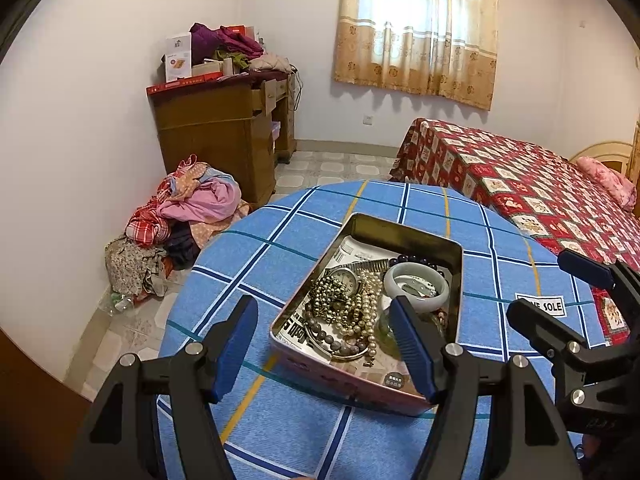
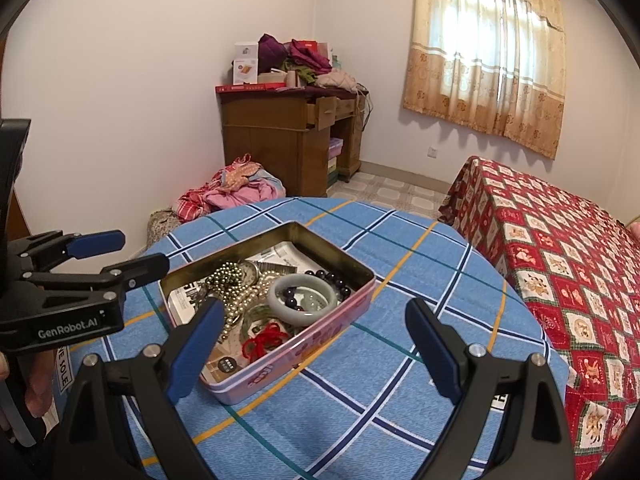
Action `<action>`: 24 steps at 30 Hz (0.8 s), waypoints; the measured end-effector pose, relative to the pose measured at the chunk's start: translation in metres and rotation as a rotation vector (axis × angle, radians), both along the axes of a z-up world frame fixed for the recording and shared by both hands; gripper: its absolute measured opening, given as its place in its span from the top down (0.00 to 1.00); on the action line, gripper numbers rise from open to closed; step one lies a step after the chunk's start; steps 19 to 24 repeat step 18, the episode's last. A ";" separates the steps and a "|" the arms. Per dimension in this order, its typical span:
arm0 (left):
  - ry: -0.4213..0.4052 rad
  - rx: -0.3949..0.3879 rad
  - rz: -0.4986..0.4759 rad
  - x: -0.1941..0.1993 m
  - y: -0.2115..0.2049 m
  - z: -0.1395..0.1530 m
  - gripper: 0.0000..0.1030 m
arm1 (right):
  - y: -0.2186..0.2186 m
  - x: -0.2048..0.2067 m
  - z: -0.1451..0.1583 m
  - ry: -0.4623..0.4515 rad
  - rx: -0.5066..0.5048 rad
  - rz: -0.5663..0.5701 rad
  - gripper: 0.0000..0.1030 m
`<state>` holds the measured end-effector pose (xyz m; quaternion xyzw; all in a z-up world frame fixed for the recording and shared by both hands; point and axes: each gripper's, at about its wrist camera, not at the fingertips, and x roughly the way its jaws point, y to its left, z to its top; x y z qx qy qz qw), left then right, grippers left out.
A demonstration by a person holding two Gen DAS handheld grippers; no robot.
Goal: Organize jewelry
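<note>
tin: we see the open tin point(image 1: 416, 236) mid counter point(image 1: 280, 432), blue check cloth.
jewelry: all inside the tin, in a heap w/ paper under; pearl strands point(image 1: 360, 312), watch point(image 1: 346, 278), pale bangle point(image 2: 303, 298), dark bead bracelet point(image 2: 336, 280), red cord point(image 2: 266, 340). none out on the cloth.
left gripper point(image 1: 324, 350): wide open, holds nothing, near edge of tin.
right gripper point(image 2: 316, 354): wide open, empty, at tin's near right side.
step: we can't tell; fits pieces gathered in, or a tangle yet to sort.
in the way: strands interlock, bangle lies over beads.
around: bed point(image 2: 560, 248) right, dresser point(image 2: 276, 140) far, clothes pile point(image 1: 188, 216) on floor.
</note>
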<state>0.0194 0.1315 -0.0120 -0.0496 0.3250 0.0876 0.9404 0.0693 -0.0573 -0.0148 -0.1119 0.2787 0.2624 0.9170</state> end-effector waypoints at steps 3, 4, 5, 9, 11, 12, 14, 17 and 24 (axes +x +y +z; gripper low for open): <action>0.000 0.013 0.008 0.001 -0.001 -0.001 0.28 | 0.000 0.000 0.000 0.001 0.001 0.001 0.09; 0.000 0.014 0.011 0.002 -0.001 -0.001 0.27 | 0.000 0.000 0.000 0.000 0.000 0.000 0.09; 0.000 0.016 0.012 0.002 -0.002 -0.002 0.27 | 0.000 0.000 0.000 0.001 -0.001 0.000 0.09; 0.009 0.016 0.012 0.004 -0.004 -0.005 0.26 | 0.000 0.000 -0.001 0.006 -0.001 0.000 0.09; 0.015 0.017 0.007 0.004 -0.005 -0.007 0.26 | 0.001 0.000 -0.003 0.009 -0.001 -0.001 0.09; 0.011 0.018 0.004 0.004 -0.006 -0.008 0.25 | 0.000 0.001 -0.004 0.011 -0.001 -0.001 0.09; 0.001 0.028 0.006 0.003 -0.007 -0.008 0.25 | 0.000 0.001 -0.006 0.013 -0.001 -0.002 0.09; -0.004 0.037 0.001 0.002 -0.009 -0.008 0.25 | 0.000 0.001 -0.006 0.012 0.000 -0.003 0.09; -0.006 0.036 0.000 0.003 -0.010 -0.008 0.25 | 0.000 0.002 -0.006 0.013 0.001 -0.003 0.09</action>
